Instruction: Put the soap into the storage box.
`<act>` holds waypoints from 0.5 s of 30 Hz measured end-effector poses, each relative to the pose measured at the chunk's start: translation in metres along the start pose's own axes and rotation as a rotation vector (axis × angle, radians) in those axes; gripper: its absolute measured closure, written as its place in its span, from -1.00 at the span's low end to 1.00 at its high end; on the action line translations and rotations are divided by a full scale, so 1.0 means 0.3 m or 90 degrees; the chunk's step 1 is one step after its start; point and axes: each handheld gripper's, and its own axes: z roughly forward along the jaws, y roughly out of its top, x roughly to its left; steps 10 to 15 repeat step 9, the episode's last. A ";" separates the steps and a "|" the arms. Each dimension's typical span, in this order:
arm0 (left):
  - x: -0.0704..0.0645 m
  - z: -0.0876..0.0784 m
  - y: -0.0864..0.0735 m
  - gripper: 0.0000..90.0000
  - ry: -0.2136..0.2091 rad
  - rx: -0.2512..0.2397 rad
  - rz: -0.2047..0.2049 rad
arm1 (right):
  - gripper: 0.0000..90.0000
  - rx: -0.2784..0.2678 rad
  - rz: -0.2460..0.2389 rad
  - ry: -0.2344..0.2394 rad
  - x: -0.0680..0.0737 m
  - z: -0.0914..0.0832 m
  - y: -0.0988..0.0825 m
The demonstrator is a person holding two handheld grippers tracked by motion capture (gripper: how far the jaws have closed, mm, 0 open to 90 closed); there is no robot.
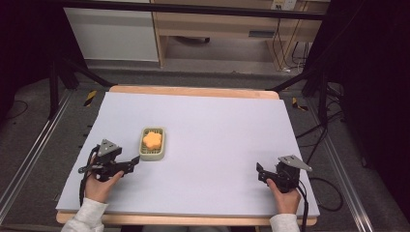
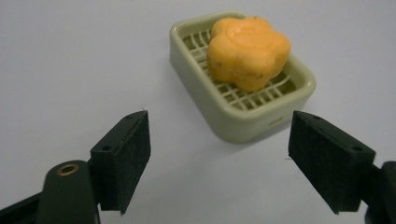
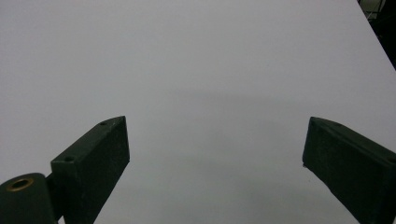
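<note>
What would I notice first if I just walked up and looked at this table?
Probably the bright orange flower-shaped soap, sitting in a pale green plastic soap dish with a grid bottom on the left part of the white table. Next, the black left tongs, held open just beside the dish and aimed at it. The right tongs wait open over bare table at the near right.

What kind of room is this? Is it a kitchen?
Probably not a kitchen; it looks like a lab or workshop set up for recording. The table has a plain white sheet, dark metal frame legs stand around it, and cables trail across the floor. A person holds the left tongs near a soap dish.
</note>
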 end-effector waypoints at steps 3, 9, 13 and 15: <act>0.021 -0.011 -0.025 -0.54 0.008 0.004 -0.012 | -0.83 0.000 0.001 -0.004 -0.007 0.000 -0.001; 0.056 -0.007 -0.053 -0.55 0.023 0.019 -0.033 | -0.83 0.005 0.002 -0.007 -0.016 0.004 -0.002; 0.056 -0.007 -0.053 -0.55 0.023 0.019 -0.033 | -0.83 0.005 0.002 -0.007 -0.016 0.004 -0.002; 0.056 -0.007 -0.053 -0.55 0.023 0.019 -0.033 | -0.83 0.005 0.002 -0.007 -0.016 0.004 -0.002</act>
